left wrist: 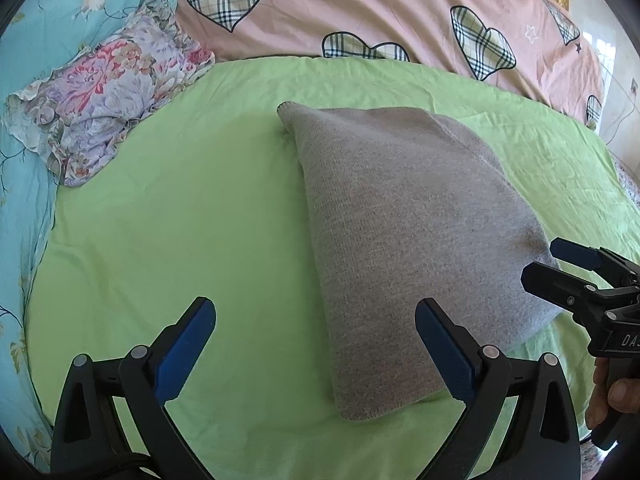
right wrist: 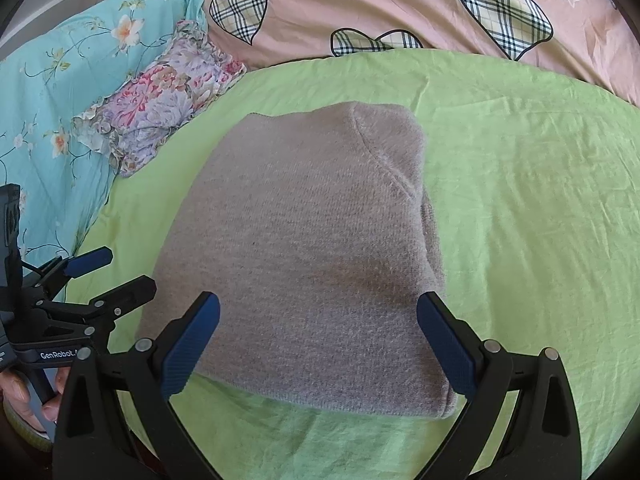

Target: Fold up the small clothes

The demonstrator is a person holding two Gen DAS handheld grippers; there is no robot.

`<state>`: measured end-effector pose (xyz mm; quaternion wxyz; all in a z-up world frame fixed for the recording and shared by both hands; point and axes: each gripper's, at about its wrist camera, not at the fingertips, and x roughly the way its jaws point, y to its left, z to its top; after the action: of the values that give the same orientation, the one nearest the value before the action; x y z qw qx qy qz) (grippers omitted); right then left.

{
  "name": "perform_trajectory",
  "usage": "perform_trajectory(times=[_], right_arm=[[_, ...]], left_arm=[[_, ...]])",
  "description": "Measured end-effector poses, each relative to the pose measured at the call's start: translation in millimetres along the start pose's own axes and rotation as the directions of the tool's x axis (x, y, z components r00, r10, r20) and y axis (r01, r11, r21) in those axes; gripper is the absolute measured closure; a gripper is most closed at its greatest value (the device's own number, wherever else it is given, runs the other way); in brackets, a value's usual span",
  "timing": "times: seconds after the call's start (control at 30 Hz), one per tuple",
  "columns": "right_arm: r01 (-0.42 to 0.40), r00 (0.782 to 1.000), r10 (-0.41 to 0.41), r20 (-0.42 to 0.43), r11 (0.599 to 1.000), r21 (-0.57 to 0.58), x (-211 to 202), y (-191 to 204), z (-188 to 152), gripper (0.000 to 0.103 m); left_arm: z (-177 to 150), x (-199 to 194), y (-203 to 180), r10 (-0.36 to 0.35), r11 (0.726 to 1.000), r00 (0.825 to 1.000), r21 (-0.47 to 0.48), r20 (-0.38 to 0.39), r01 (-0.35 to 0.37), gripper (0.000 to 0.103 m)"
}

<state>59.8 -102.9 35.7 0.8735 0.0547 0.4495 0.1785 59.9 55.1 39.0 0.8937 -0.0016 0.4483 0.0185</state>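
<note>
1. The folded knit garment (right wrist: 304, 248) in the centre of the frame is plain grey, with a fine knit texture and no print.
2. The sheet (right wrist: 520, 200) under it is light green, without any pattern.
3. The quilt (right wrist: 400, 4) along the top of the frame is dusty pink with plaid hearts in beige, black and white, and small outlined stars.
4. The cover (right wrist: 60, 80) in the upper left is turquoise with orange and white flowers on thin dark stems.
5. The frilled cloth (right wrist: 168, 108) beside it is floral in lilac, pink and grey.
6. The right gripper (right wrist: 318, 332) and the left gripper (left wrist: 316, 336) are black with dark blue pads (left wrist: 186, 354).
</note>
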Motion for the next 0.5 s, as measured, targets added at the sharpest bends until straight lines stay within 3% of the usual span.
perform_trajectory(times=[0.5], right_arm=[[-0.005, 1.000, 0.005, 0.001, 1.000, 0.002, 1.1, -0.7, -0.9, 0.004]], left_arm=[[-1.6, -0.5, -5.3, 0.002, 1.000, 1.000, 0.011, 0.000, -0.002, 0.003]])
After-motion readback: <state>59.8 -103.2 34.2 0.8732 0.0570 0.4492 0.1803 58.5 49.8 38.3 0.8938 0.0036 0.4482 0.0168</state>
